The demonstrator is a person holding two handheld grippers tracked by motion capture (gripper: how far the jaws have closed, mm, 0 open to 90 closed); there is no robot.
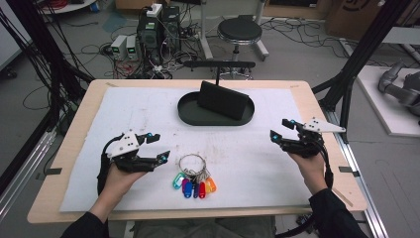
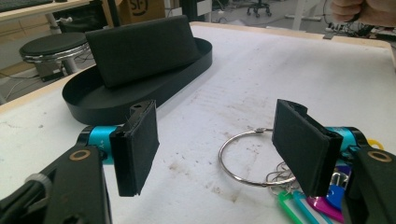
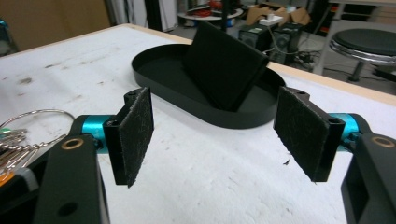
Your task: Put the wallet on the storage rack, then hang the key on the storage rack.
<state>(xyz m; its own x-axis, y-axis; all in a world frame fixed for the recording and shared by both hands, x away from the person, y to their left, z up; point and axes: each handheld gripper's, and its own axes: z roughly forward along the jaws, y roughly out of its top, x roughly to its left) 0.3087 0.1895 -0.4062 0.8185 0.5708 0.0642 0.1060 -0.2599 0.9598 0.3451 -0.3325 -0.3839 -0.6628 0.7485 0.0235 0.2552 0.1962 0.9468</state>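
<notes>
A metal key ring [image 1: 191, 162] with several coloured key tags [image 1: 194, 185] lies on the white mat near the front middle. My left gripper [image 1: 157, 147] is open just left of the ring [image 2: 243, 158], nothing between its pads [image 2: 137, 147]. My right gripper [image 1: 280, 129] stands open over the mat at the right, also holding nothing; its pads [image 3: 135, 133] frame a black oval tray [image 3: 154, 70]. A black wallet-like case [image 1: 223, 100] leans upright in that tray [image 1: 190, 116] at the back middle.
A white mat [image 1: 277, 173] covers most of the wooden table [image 1: 79, 124]. Behind the table are a black stool [image 1: 239, 30], computer boxes [image 1: 158, 29] and loose cables on the floor. Black frame legs [image 1: 366, 49] stand at the right.
</notes>
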